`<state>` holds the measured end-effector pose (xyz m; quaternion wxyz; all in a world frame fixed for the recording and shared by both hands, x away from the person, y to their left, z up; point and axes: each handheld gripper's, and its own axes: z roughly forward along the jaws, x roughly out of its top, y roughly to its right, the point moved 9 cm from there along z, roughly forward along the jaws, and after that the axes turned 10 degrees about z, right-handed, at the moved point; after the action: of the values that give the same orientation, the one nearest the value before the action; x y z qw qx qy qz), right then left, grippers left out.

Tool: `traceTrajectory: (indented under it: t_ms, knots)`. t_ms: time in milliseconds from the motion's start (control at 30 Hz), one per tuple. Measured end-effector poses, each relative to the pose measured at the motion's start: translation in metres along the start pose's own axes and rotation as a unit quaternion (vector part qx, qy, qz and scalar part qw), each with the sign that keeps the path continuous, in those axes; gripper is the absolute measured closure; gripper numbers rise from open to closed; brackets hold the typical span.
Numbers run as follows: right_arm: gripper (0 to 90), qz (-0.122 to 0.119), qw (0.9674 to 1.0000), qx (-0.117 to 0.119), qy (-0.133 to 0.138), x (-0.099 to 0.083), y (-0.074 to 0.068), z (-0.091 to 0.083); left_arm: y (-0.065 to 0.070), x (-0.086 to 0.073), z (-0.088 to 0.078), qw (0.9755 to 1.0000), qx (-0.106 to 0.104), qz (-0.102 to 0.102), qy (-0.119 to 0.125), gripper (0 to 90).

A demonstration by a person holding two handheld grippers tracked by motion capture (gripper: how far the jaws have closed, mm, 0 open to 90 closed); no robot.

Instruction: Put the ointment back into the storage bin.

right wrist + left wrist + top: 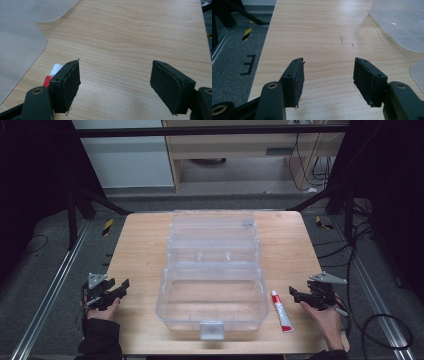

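Note:
A clear plastic box [211, 307] stands open in the middle of the wooden table [140, 250], its lid [213, 227] laid back toward the far side. A red and white tube [281, 311] lies on the table just right of the box. My left gripper [121, 286] rests at the table's left edge, open, with bare wood between its jaws [328, 72]. My right gripper [294, 294] sits near the right edge, open and holding nothing [115, 80]. The tube's white cap [56, 68] peeks out behind the left jaw in the right gripper view.
The box wall [397, 22] curves at the upper right of the left gripper view, and another part of it [17, 47] lies at the left of the right gripper view. Grey floor, rails and cables [385, 320] surround the table. A white latch [211, 330] faces the near edge.

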<state>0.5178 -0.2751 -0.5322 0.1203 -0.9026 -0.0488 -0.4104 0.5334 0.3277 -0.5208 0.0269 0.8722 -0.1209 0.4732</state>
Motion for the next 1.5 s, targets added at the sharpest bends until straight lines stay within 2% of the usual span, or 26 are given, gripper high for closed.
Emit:
traceTrajectory:
  t_ms: [167, 267, 467, 633, 833, 1000, 1100, 1500]
  knots:
    - [25.5, -0.024, 0.9996, -0.012, -0.011, 0.004, -0.005, -0.010, 0.000, -0.003, -0.001, 0.9998, 0.003, 0.009, -0.016, 43.0]
    - [28.2, -0.026, 0.9994, -0.007, -0.020, 0.008, -0.013, -0.019, 0.000, -0.004, -0.001, 0.9997, 0.004, 0.010, -0.023, 40.9]
    - [28.2, -0.032, 0.9986, 0.006, -0.042, 0.016, -0.030, -0.032, 0.002, -0.007, 0.003, 0.9992, 0.004, 0.016, -0.036, 37.2]
    - [27.9, -0.060, 0.9957, 0.009, -0.070, 0.018, -0.042, -0.037, 0.005, -0.008, 0.006, 0.9989, -0.004, 0.022, -0.040, 36.0]
    - [32.5, -0.065, 0.9923, 0.015, -0.104, 0.020, -0.049, -0.037, 0.006, -0.010, 0.008, 0.9983, -0.001, 0.027, -0.051, 34.0]
    - [36.5, -0.072, 0.9863, 0.018, -0.147, 0.018, -0.057, -0.037, 0.005, -0.011, 0.009, 0.9979, 0.006, 0.031, -0.056, 33.0]
    - [38.0, -0.075, 0.9815, 0.015, -0.176, 0.014, -0.061, -0.034, 0.004, -0.011, 0.010, 0.9978, 0.009, 0.029, -0.059, 33.2]
    - [46.0, -0.083, 0.9689, 0.013, -0.233, 0.000, -0.069, -0.025, 0.005, -0.012, 0.010, 0.9970, 0.015, 0.036, -0.066, 34.1]
